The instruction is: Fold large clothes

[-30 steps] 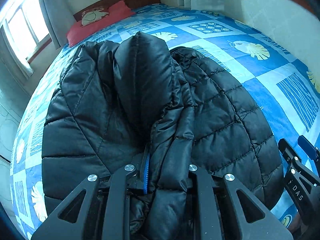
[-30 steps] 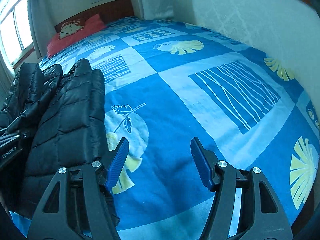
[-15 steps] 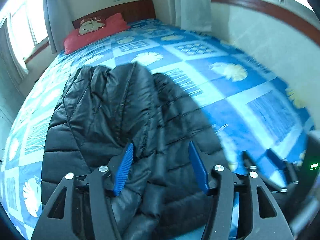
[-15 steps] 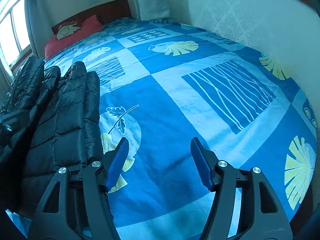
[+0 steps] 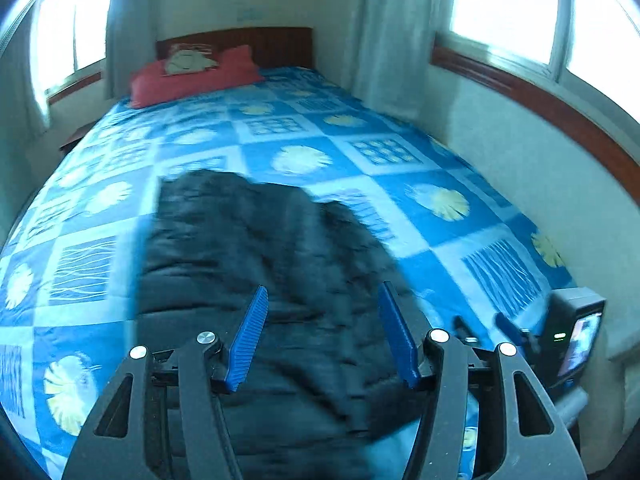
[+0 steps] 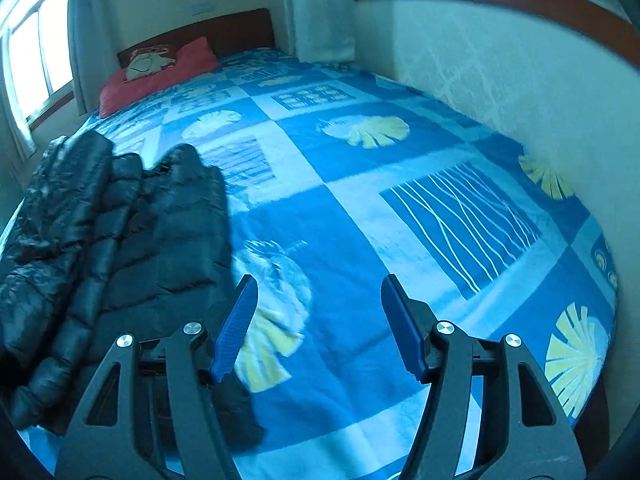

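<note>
A black quilted puffer jacket (image 5: 256,264) lies folded on the blue patterned bed. It also shows at the left of the right wrist view (image 6: 120,232). My left gripper (image 5: 322,312) is open and empty, raised above the jacket's near end; this view is motion-blurred. My right gripper (image 6: 316,300) is open and empty, held over the bare bedspread just right of the jacket. The right gripper also shows at the right edge of the left wrist view (image 5: 516,328).
The bedspread (image 6: 420,208) covers the bed. A red pillow (image 5: 192,76) lies by the wooden headboard (image 5: 280,44). A wall (image 6: 500,72) runs along the bed's right side. Windows with curtains stand left and right.
My left gripper let go of the jacket's edge, opened, and lifted up and back. The jacket dropped flat on the bed. My right gripper rose slightly and stayed open.
</note>
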{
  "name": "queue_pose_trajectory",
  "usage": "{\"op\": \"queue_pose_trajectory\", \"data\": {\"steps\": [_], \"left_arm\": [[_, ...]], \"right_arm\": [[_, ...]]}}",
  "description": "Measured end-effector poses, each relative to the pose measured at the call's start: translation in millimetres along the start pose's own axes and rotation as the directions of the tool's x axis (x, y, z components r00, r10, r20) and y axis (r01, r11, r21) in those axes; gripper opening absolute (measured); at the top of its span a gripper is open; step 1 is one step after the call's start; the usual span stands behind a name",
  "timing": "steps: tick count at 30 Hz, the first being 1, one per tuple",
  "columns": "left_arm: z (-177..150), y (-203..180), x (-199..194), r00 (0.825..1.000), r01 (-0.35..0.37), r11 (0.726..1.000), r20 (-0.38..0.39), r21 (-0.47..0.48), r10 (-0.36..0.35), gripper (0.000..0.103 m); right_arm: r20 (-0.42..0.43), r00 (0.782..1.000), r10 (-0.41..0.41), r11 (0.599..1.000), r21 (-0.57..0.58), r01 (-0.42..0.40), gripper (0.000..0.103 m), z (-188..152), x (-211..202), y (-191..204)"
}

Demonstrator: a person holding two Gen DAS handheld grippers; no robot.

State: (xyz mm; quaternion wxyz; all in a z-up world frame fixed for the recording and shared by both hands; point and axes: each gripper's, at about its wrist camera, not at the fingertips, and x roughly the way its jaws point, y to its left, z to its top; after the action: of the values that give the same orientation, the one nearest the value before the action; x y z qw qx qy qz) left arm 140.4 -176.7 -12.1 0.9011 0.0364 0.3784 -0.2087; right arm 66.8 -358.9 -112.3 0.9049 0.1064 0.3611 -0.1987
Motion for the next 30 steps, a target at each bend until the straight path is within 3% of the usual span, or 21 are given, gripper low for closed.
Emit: {"op": "queue_pose_trajectory", "data": {"steps": [6,9,13,17,22,25,27,30], "left_arm": [[-13.1,86.8,6.0,0.988,-0.15,0.984,0.015,-0.096,0.152,0.057],[-25.3,120.9,16.0,0.99,-0.143,0.978,-0.02,-0.153,0.141,0.057],[-42.3,151.9,33.2,0.99,-0.134,0.967,-0.063,-0.218,0.123,0.057],[-56.0,165.9,39.4,0.995,-0.094,0.96,-0.045,-0.263,0.085,0.065],[-61.2,166.8,46.4,0.997,-0.071,0.962,-0.047,-0.265,0.06,0.065],[-65.7,168.5,51.4,0.998,-0.052,0.959,-0.048,-0.277,0.04,0.065],[-67.8,169.0,54.4,0.998,-0.042,0.958,-0.047,-0.282,0.03,0.065],[-66.4,165.6,52.5,0.999,-0.041,0.962,-0.039,-0.27,0.032,0.065]], "right_arm": [[0.021,0.995,0.097,0.995,-0.035,-0.096,0.067,19.5,-12.6,41.3],[-0.004,0.986,0.167,0.985,-0.04,-0.167,0.069,26.7,-9.4,65.7],[-0.066,0.956,0.285,0.958,-0.021,-0.287,0.073,33.0,2.1,101.5],[-0.12,0.945,0.305,0.95,-0.032,-0.311,0.076,31.2,13.8,128.8],[-0.165,0.944,0.287,0.95,-0.079,-0.303,0.076,21.7,24.2,144.8],[-0.208,0.924,0.32,0.939,-0.06,-0.339,0.061,13.0,34.1,146.5],[-0.212,0.92,0.331,0.935,-0.057,-0.349,0.04,8.7,34.3,148.8],[-0.17,0.932,0.321,0.935,-0.098,-0.34,0.015,9.7,24.4,150.7]]}}
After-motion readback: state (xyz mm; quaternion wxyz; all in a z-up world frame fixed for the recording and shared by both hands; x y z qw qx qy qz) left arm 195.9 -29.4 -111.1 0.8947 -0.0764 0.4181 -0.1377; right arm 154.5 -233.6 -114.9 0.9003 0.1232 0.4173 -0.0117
